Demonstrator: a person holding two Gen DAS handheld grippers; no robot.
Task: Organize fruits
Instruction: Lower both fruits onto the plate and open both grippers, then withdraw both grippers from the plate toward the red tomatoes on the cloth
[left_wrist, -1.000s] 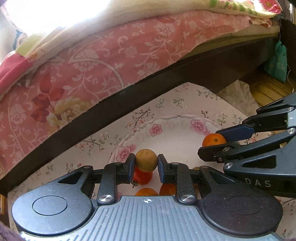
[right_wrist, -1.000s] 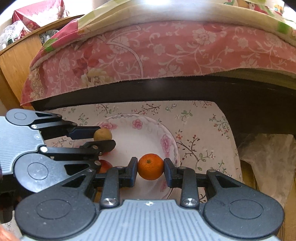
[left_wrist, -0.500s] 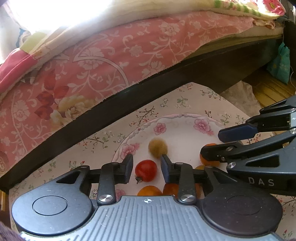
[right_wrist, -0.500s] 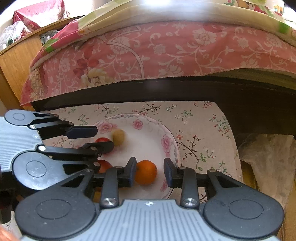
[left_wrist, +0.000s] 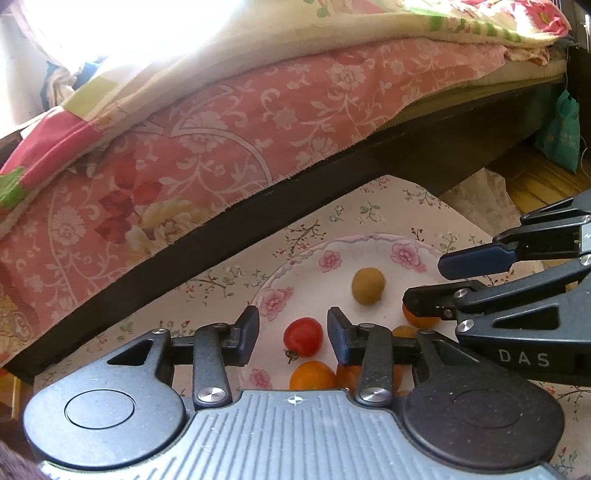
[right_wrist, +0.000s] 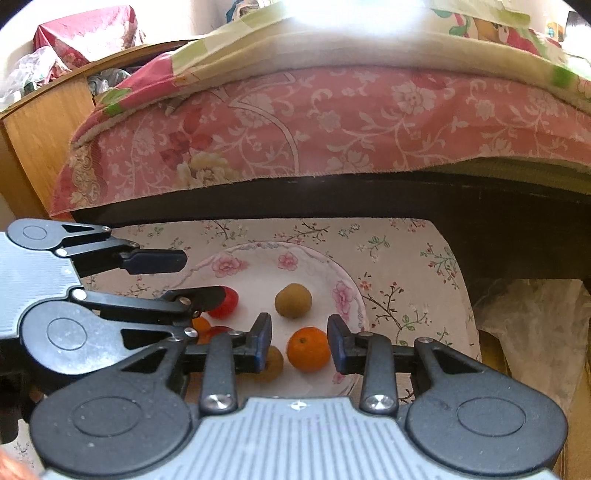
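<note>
Floral plate (right_wrist: 347, 295) sits under both claws and carries all visible fruit. Left gripper (left_wrist: 293, 328): jaws have just been opening, released, nothing clamped; brown-green fruit (left_wrist: 368, 285) lies just ahead, red tomato (left_wrist: 303, 336) below the gap. Right gripper (right_wrist: 299, 341): released; orange (right_wrist: 308, 349) rests between its jaws, untouched. Both drops look complete. Fruit off the plate: none in view.

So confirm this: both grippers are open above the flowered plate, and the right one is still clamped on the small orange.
Not clamped. In the right wrist view the right gripper stands open, pads clear of the small orange, which lies on the flowered plate. The left gripper, whose jaws have just been opening, holds nothing either.
</note>
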